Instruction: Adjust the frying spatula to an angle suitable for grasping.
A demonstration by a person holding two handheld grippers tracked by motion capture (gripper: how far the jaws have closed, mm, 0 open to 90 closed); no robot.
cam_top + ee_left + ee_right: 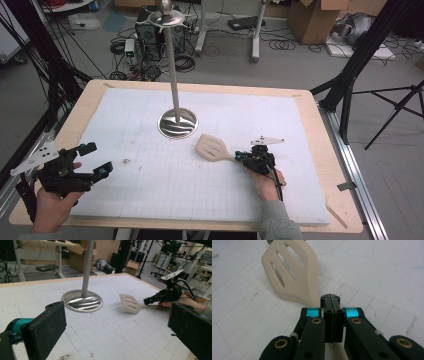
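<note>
Right gripper (243,157) is pinching the spatula (212,148) by its handle, blade lying right of centre on the white mat (150,190), near the metal stand (177,122). Left gripper (95,159) is hovering near-left, jaws spread, holding nothing.

The left tool (95,160) hovers at the worktop's near-left corner with jaws spread wide, while the right tool (242,157), near the worktop's near-right part, has its jaws pressed together, its hand (265,182) behind it.
</note>
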